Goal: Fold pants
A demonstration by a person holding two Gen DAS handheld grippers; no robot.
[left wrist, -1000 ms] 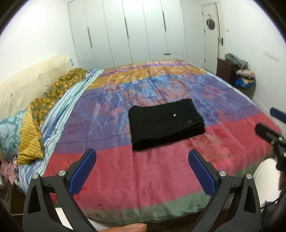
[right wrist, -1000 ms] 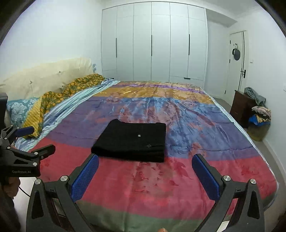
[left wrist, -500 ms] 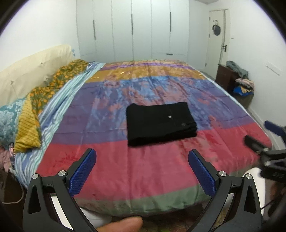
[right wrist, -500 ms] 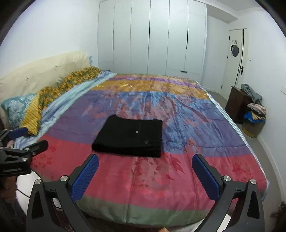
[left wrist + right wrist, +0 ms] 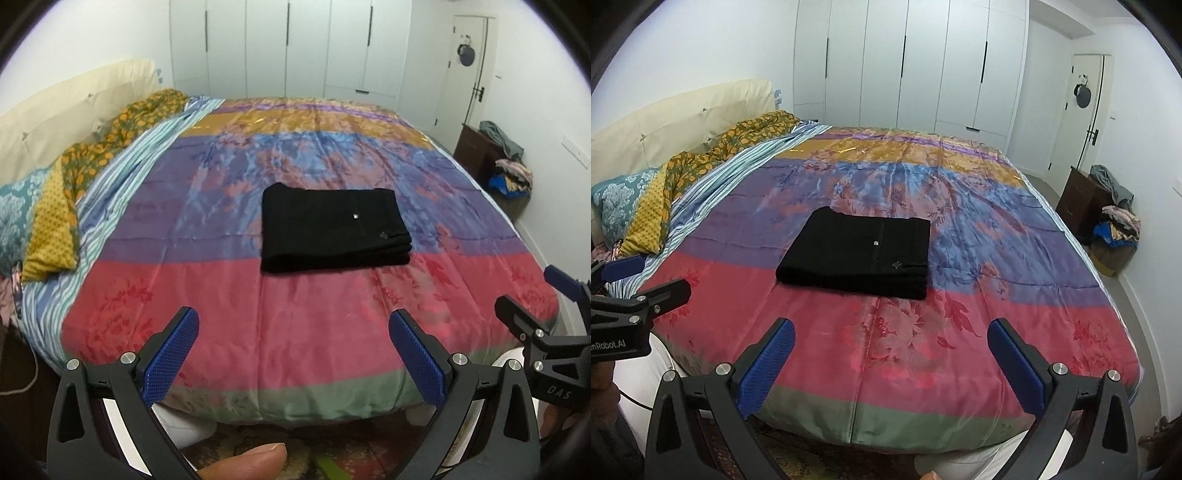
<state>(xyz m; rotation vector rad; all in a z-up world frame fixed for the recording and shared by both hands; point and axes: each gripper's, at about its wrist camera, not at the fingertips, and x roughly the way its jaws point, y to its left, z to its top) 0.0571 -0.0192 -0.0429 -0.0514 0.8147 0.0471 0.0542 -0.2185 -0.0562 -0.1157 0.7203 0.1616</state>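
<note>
Black pants [image 5: 332, 229] lie folded into a flat rectangle in the middle of the bed, also in the right wrist view [image 5: 858, 253]. My left gripper [image 5: 293, 343] is open and empty, held back over the foot of the bed, well short of the pants. My right gripper [image 5: 892, 354] is open and empty, likewise back at the foot of the bed. The right gripper shows at the right edge of the left wrist view [image 5: 532, 306]. The left gripper shows at the left edge of the right wrist view [image 5: 639, 284].
The bed has a colourful striped quilt [image 5: 258, 317]. Pillows and a yellow floral blanket [image 5: 92, 158] lie along its left side by a cream headboard. A dark nightstand with piled clothes [image 5: 1108, 210] stands at the right wall. White wardrobes [image 5: 905, 66] fill the far wall.
Both grippers have drawn back and risen from the bed, so the folded pants look farther away. The pants have not moved. Both grippers stay open.
</note>
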